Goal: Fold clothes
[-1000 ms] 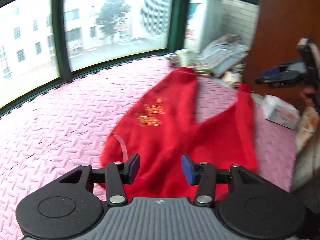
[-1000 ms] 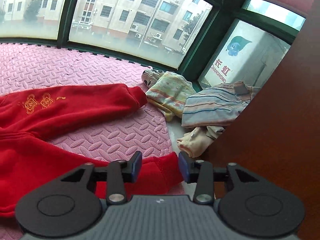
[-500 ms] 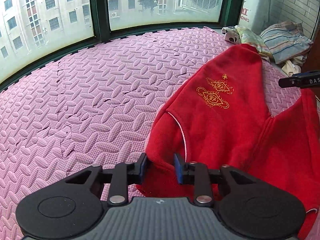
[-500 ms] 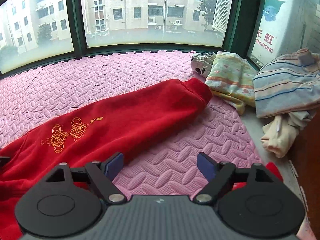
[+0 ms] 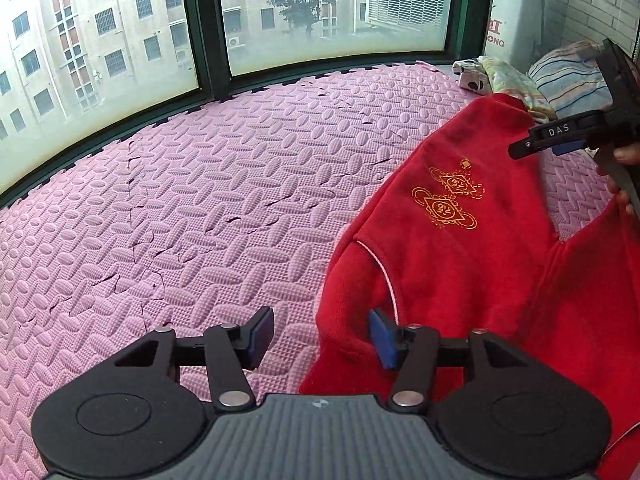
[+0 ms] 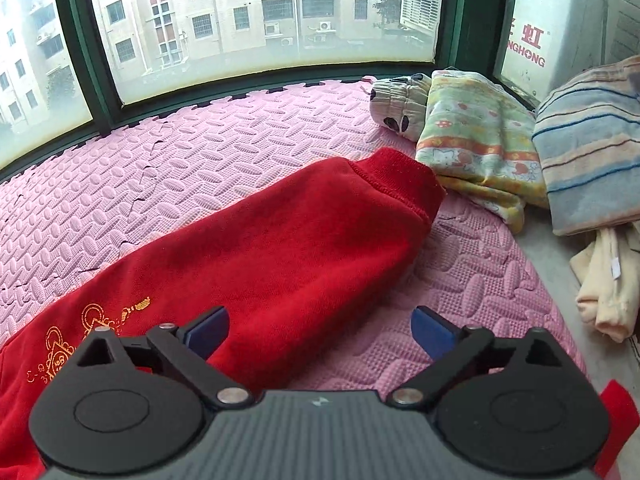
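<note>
Red trousers (image 5: 460, 256) with a gold emblem (image 5: 448, 196) lie spread on the pink foam mat (image 5: 180, 208). My left gripper (image 5: 320, 334) stands open at the waist end, its right pad against the cloth edge, nothing between the pads. In the right wrist view one red leg (image 6: 288, 248) stretches to its cuff (image 6: 396, 172), and my right gripper (image 6: 320, 330) hangs open just above that leg, holding nothing. The right gripper (image 5: 560, 136) also shows in the left wrist view, above the far leg.
Folded clothes are piled at the mat's far right: a spotted piece (image 6: 396, 100), a yellow patterned piece (image 6: 476, 136), a striped piece (image 6: 592, 152) and a cream piece (image 6: 608, 284). Green-framed windows (image 5: 204, 28) bound the mat behind. Bare mat lies to the left.
Both grippers have let go of the trousers and opened. The trousers now lie flat on the mat. The left gripper opened wider in the last half second.
</note>
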The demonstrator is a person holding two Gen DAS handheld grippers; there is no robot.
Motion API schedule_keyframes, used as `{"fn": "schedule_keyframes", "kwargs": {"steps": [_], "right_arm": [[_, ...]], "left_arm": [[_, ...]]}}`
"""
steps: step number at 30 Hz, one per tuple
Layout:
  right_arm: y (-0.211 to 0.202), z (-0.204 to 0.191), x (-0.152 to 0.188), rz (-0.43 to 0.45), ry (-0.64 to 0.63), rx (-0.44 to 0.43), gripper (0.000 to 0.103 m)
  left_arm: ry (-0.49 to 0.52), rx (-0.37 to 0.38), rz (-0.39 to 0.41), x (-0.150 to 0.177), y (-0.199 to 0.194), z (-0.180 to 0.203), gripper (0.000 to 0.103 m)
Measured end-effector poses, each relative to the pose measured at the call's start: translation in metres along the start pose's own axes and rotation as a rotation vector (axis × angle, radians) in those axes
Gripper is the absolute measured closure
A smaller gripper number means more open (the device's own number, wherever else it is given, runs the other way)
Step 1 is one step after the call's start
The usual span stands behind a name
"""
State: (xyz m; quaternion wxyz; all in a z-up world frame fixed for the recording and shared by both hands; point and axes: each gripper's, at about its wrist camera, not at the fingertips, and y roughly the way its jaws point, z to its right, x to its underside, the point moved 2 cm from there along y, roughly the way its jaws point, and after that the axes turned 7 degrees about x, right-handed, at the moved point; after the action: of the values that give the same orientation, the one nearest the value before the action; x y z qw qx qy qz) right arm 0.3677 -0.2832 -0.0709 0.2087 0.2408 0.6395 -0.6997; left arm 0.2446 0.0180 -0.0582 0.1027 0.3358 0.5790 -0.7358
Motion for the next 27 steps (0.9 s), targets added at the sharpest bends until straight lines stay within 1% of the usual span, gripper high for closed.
{"fn": "schedule_keyframes", "kwargs": {"steps": [1,2,3,4,6,10,15,20,22,23,27], "right_arm": [[0.003,0.000,-0.001,-0.002,0.002,0.001,0.003],[0.006,-0.001,-0.002,-0.004,0.002,0.003,0.002],[0.007,-0.004,-0.003,-0.005,-0.002,0.005,0.001],[0.008,-0.005,-0.004,-0.005,-0.002,0.006,0.001],[0.011,-0.010,-0.006,-0.004,-0.002,0.002,0.001],[0.017,-0.032,-0.014,0.002,-0.019,-0.017,0.000],[0.021,-0.089,-0.025,0.022,-0.086,-0.086,0.000],[0.024,-0.177,-0.030,0.033,-0.189,-0.189,0.000],[0.022,-0.218,-0.027,0.056,-0.244,-0.222,0.000],[0.020,-0.238,-0.026,0.065,-0.271,-0.242,0.000],[0.003,-0.315,-0.019,0.076,-0.381,-0.375,0.000]], "left_arm": [[-0.009,0.015,-0.007,0.000,0.002,-0.002,0.058],[-0.021,0.047,-0.012,0.002,0.003,-0.004,0.065],[-0.033,0.076,-0.017,0.003,0.004,-0.005,0.077],[-0.038,0.085,-0.012,0.003,0.003,-0.005,0.081],[-0.038,0.097,-0.006,0.005,-0.001,-0.005,0.085],[-0.082,0.113,0.007,0.015,-0.014,-0.012,0.087],[-0.186,0.071,0.010,0.045,-0.046,-0.032,0.087],[-0.291,0.029,0.014,0.076,-0.078,-0.051,0.087],[-0.347,0.000,0.019,0.093,-0.096,-0.058,0.087],[-0.374,-0.014,0.021,0.102,-0.106,-0.062,0.087],[-0.466,-0.105,0.029,0.134,-0.140,-0.068,0.087]]}}
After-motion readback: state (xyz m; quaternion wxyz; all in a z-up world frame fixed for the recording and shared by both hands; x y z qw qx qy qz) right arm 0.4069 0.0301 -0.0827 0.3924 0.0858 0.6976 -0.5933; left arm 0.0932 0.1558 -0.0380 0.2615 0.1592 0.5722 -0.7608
